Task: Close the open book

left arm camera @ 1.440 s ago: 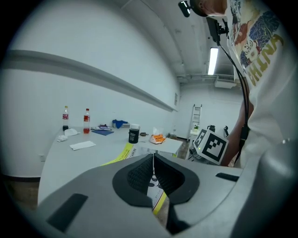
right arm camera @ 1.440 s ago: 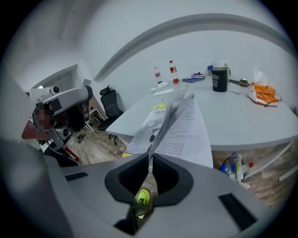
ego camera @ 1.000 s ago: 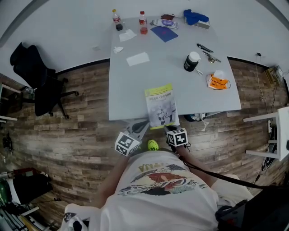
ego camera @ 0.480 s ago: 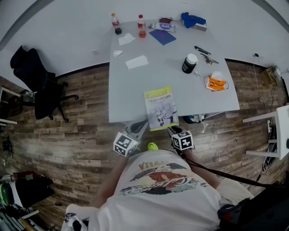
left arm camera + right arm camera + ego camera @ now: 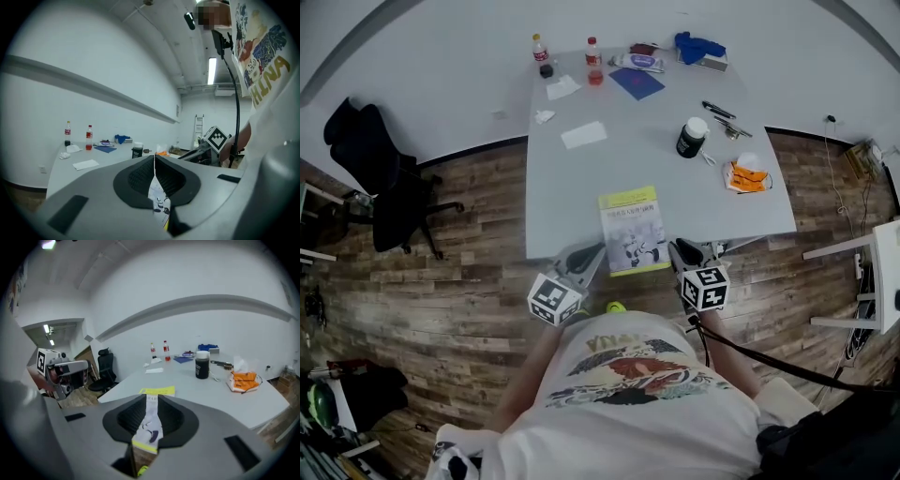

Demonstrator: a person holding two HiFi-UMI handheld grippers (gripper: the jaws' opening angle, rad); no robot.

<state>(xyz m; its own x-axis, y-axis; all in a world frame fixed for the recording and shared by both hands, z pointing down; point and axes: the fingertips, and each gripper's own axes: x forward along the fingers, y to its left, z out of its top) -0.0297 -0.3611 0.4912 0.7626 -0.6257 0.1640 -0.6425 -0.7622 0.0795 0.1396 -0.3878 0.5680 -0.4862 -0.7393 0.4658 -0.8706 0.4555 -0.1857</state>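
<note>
The yellow-and-white paperback book [image 5: 634, 229] lies flat, cover up, at the near edge of the pale grey counter [image 5: 581, 183]. It looks already shut, so the task seems done. It sits between the two tools, a placing that lets either one reach a long side of the cover.

The left hand-held gripper [image 5: 586, 255] points at the book's near left corner. Its jaws are pressed together at the tips with nothing between them, and only a sliver of cover shows beyond. The right hand-held gripper [image 5: 686, 253] hangs just beside the near right corner, its jaws a narrow slit apart and gripping nothing.

By count there is one book and two hand-held grippers. Two small red-capped plastic bottles [image 5: 594, 53] stand at the far edge, clear of the work. One dark jar with a white lid [image 5: 694, 137] stands on the counter, and one black office chair [image 5: 380, 178] stands on the floor.
</note>
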